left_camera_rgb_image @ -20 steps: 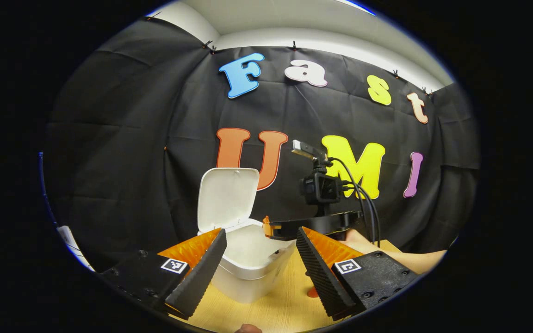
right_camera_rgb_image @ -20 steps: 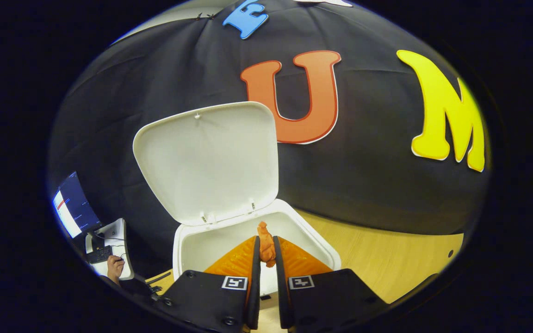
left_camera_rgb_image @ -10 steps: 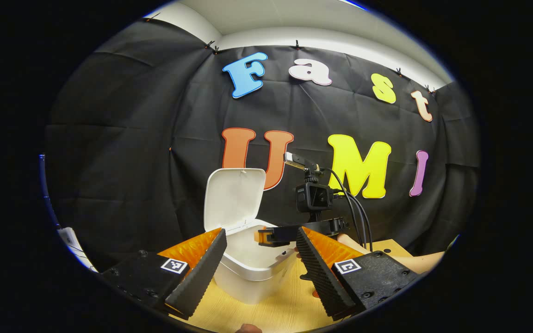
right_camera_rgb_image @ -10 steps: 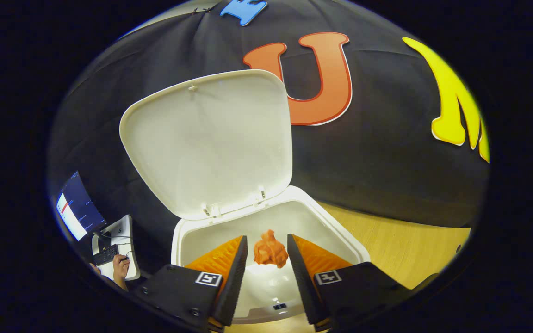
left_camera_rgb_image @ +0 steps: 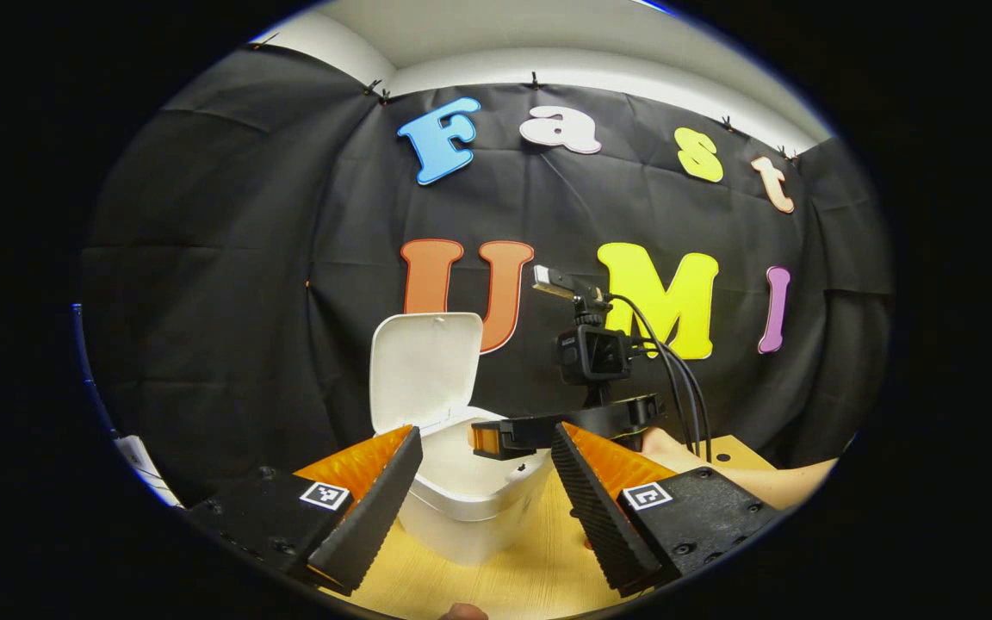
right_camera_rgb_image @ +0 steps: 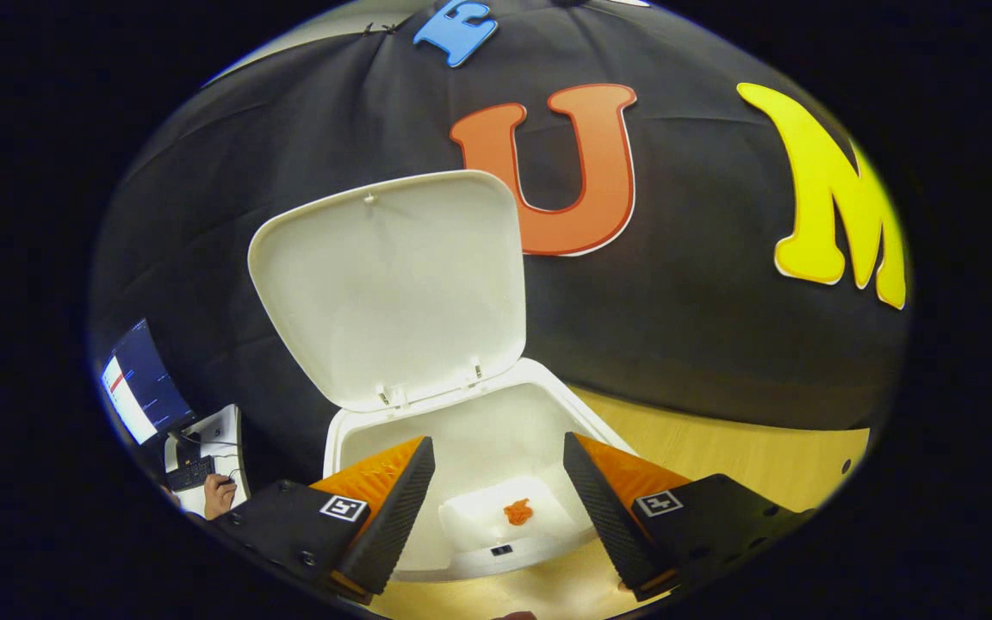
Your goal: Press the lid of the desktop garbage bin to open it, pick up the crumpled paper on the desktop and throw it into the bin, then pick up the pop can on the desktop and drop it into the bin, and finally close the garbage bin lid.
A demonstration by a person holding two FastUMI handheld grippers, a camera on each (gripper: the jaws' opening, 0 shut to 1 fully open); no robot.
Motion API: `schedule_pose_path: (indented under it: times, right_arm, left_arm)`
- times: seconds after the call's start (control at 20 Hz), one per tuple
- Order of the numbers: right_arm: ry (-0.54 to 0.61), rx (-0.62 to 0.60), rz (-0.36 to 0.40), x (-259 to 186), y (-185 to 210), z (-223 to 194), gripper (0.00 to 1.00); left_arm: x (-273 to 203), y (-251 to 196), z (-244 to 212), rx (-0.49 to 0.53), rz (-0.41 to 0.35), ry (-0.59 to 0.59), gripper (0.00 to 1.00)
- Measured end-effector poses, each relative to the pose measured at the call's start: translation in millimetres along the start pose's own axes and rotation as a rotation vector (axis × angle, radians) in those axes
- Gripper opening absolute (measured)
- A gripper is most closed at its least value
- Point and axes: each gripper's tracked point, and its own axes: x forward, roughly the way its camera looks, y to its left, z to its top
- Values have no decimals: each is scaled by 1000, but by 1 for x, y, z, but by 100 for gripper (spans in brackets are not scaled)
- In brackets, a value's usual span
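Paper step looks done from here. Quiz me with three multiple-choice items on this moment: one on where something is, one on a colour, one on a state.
1. Where is the crumpled paper?
A. on the floor of the bin
B. between the right gripper's jaws
C. on the desktop beside the bin

2. What colour is the garbage bin?
A. blue
B. white
C. green

3. How does the bin's lid stand?
A. shut flat
B. lying off on the desktop
C. raised, hinged at the back

Key: 1 A, the right gripper view shows the orange wad lying on the bin's bottom, below the right gripper, whose jaws are spread and empty. 2 B, body and lid are white in both views. 3 C, the lid stands up from its hinges behind the open mouth; the left gripper is also open.
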Motion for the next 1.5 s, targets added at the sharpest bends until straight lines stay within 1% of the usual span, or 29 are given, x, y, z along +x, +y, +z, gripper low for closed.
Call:
schedule_pose_path:
  times: [0.3,0.45,0.65,0.9,1.25,1.5]
  right_arm:
    - [-121,-36,-80,-62,-30,15,96]
    - [-166,-71,-155,-92,-54,19,96]
    - [-226,-71,-239,-135,-85,21,96]
    - [-278,-64,-328,-186,-123,22,96]
    - [-345,-47,-463,-254,-181,19,96]
    - [-370,-50,-538,-292,-210,11,96]
  left_arm:
    - [2,-20,1,16,-33,-14,99]
    - [5,-34,0,18,-57,-15,99]
    - [9,-52,-2,19,-86,-24,99]
    - [13,-74,-6,4,-121,-14,99]
    - [21,-95,-12,-7,-134,-1,99]
    - [24,-111,-20,-14,-139,15,99]
